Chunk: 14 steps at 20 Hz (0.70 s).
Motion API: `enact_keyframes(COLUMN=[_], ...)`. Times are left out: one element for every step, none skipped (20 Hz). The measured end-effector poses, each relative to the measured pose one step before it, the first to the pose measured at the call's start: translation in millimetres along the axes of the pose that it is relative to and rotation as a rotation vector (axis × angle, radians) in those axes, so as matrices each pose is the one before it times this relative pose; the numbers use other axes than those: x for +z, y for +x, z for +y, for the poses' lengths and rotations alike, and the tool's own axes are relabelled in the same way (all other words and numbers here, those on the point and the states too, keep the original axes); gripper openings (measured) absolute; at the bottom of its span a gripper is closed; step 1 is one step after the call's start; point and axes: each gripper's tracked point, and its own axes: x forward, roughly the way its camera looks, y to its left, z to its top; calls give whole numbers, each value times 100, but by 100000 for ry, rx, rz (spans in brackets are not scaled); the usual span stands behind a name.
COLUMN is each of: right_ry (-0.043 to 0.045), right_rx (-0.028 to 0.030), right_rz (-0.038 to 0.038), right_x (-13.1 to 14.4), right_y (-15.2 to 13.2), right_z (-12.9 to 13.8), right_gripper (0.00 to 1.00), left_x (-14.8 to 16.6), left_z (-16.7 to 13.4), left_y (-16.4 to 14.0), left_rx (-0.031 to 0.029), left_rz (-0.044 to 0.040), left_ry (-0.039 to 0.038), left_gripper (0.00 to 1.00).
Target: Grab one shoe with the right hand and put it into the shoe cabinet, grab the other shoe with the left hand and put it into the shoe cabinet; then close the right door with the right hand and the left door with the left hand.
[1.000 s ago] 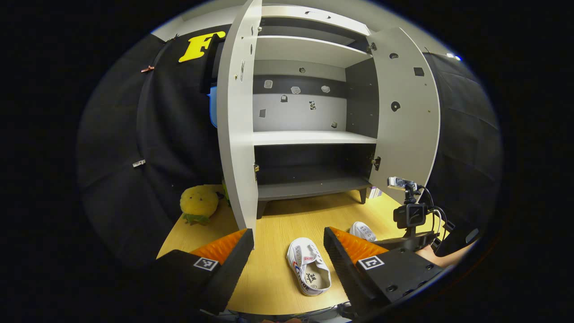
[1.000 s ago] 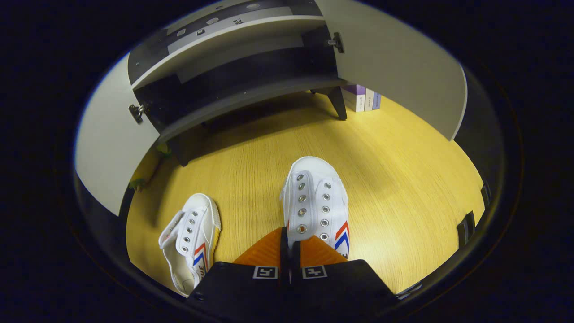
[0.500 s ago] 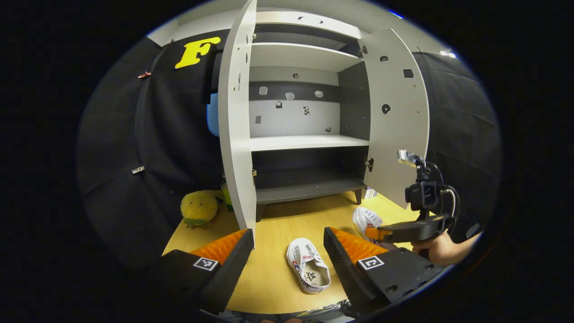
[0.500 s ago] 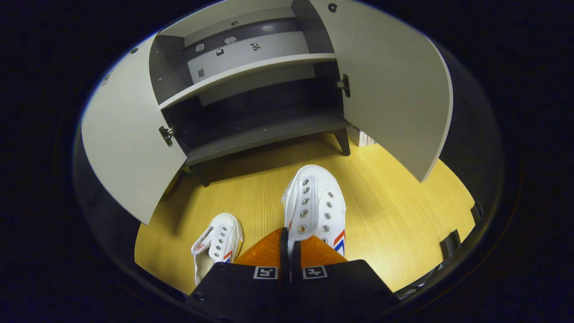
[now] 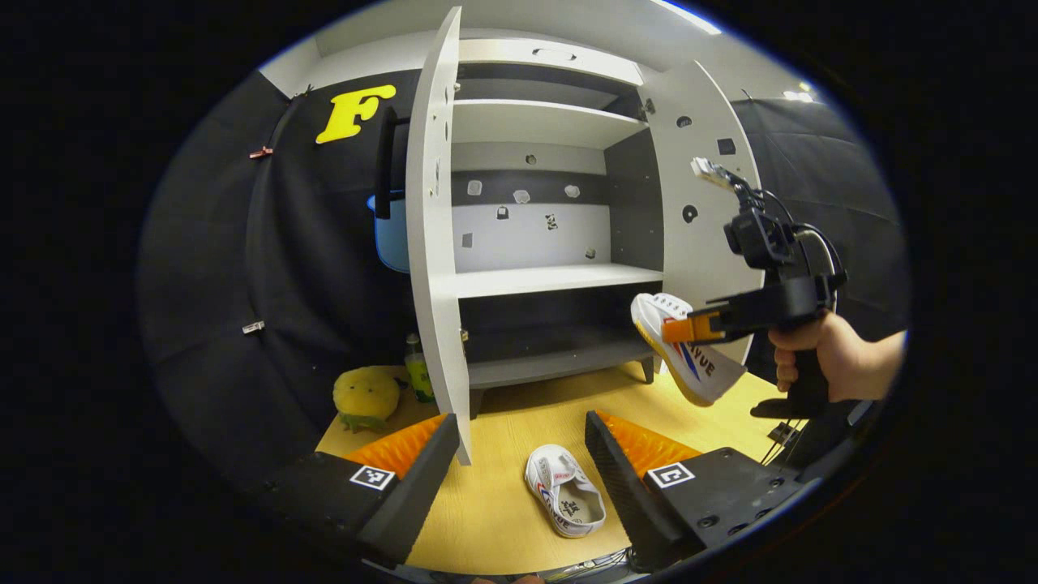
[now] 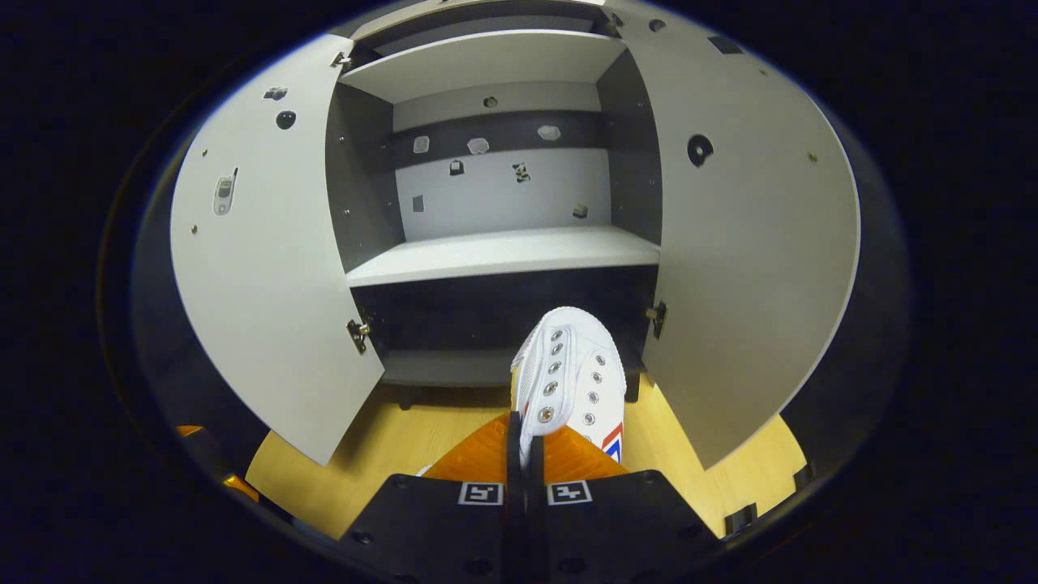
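Note:
My right gripper (image 6: 525, 438) is shut on the edge of a white shoe (image 6: 572, 375) with red and blue stripes, held in the air with its toe toward the shoe cabinet (image 6: 503, 251). In the left gripper view that right gripper (image 5: 685, 328) hangs beside the right door (image 5: 705, 211), a hand on its grip, the lifted shoe (image 5: 685, 349) tilted toe-up. The other white shoe (image 5: 565, 501) lies on the wooden floor (image 5: 503, 454) between the fingers of my open left gripper (image 5: 523, 462), well below them. Both cabinet doors stand open; the left door (image 5: 434, 235) is edge-on.
A yellow plush toy (image 5: 365, 395) and a green bottle (image 5: 418, 369) sit on the floor left of the cabinet. The cabinet has a light middle shelf (image 5: 551, 280) and a dark bottom shelf (image 5: 551, 363), both bare. A blue object (image 5: 393, 235) hangs behind the left door.
My right gripper has lifted its shoe off the floor and up toward the cabinet's lower opening. The left gripper has stayed open over the other shoe, drawing back slightly.

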Motion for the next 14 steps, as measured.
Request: enact_keyframes(right_ry=[-1990,-1964,-1477,-381,-435,-766,-1694,-2496,-2399,-1963,-1523,-715,-693,-1622], right_rx=[644,776,986,1124,412,-10,-185,-272,-6,13,207,14,-169,-290], right_rz=[-1944,-1663,-1261,-1808,-2112,-1477,-1403,-1627,-1573,-928,-1213,-1184,-1197,-1014], right_x=[1577,1535,1454,1574,1624,1421,1344,1417,1343,1142,1062,1018,1023,827], right_y=[251,497,431,641,764,888,929,1048,1095,1156,1119,1215,1284,1256], right_z=[294,449,284,329,108,2,-54,-135,-121,-224,-258,-239,-288,-285], right_gripper=[5,5,5,5,5,5,5,5,5,5,5,5,5,5], left_x=[208,250,170,164,121,114,166,240,-18,2,19,123,58,282], left_z=[58,90,90,86,147,144,309,320,303,289,229,158,325,277], left_y=[-1,-26,-30,-40,124,139,306,126,27,11,87,196,210,243], left_rx=[245,242,172,239,347,682,917,1325,1240,1366,1251,1245,1745,1305], left_rz=[-690,-581,-419,-303,-225,7,-133,-266,66,169,165,184,325,-75], left_ry=[-677,-840,-775,-388,-112,301,503,383,22,-410,-488,64,619,117], left_gripper=[97,97,97,97,97,97,97,97,97,97,97,97,97,97])
